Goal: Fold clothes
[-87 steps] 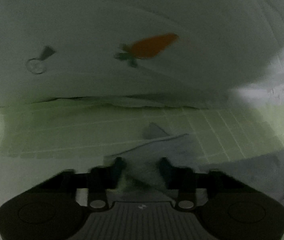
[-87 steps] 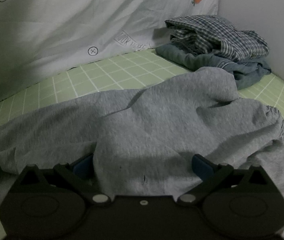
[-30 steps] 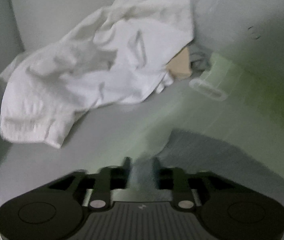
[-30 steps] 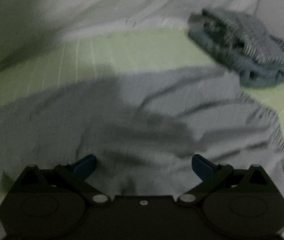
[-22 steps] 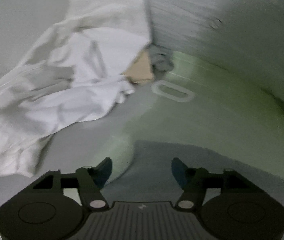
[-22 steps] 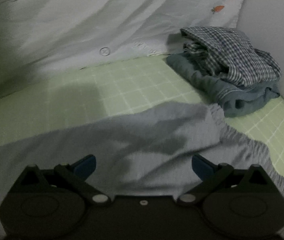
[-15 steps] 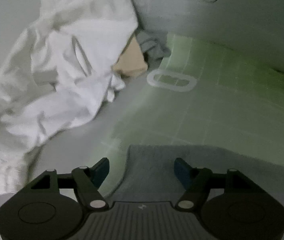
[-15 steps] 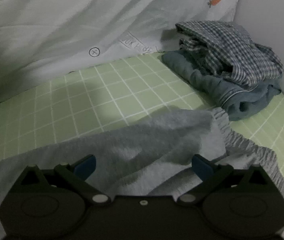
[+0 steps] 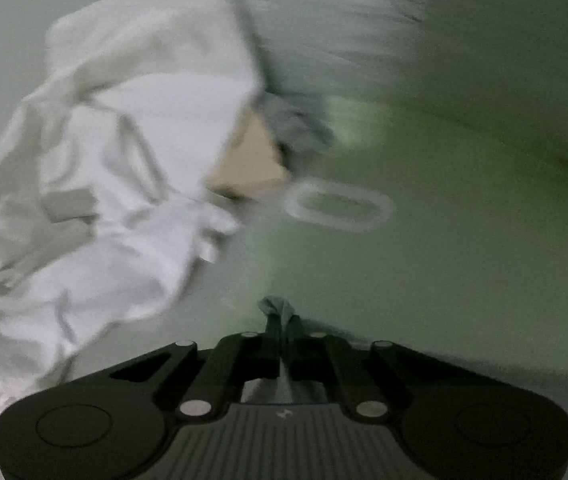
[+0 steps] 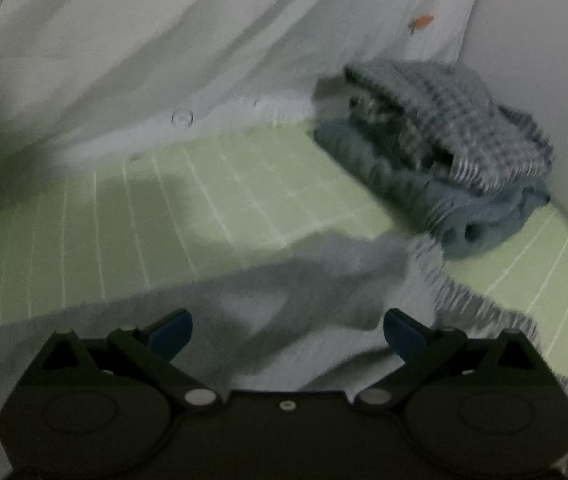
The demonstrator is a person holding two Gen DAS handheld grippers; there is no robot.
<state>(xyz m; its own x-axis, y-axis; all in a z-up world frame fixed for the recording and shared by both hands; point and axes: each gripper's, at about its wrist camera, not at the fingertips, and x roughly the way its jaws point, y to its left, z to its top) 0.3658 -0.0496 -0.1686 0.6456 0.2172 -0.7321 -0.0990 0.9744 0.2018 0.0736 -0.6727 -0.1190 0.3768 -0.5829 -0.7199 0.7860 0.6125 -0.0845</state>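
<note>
A grey knit garment (image 10: 304, 300) lies spread on the green checked bed sheet (image 10: 224, 184) in the right wrist view, its ribbed hem at the right. My right gripper (image 10: 287, 330) is open, its blue-padded fingers spread over the garment with nothing between them. My left gripper (image 9: 282, 334) is shut on a small bunch of the grey garment (image 9: 280, 308), which pokes up between the closed fingers. The left wrist view is blurred.
A crumpled white garment (image 9: 104, 184) lies at the left, over a tan item (image 9: 248, 164) and a grey cloth. A clear oval ring (image 9: 338, 206) lies on the sheet. A folded plaid and blue pile (image 10: 452, 160) sits against the wall. A white duvet (image 10: 164, 40) lies behind.
My left gripper was open over the grey garment's corner half a second ago and has now shut on it. The right gripper stays open and has shifted slightly over the garment.
</note>
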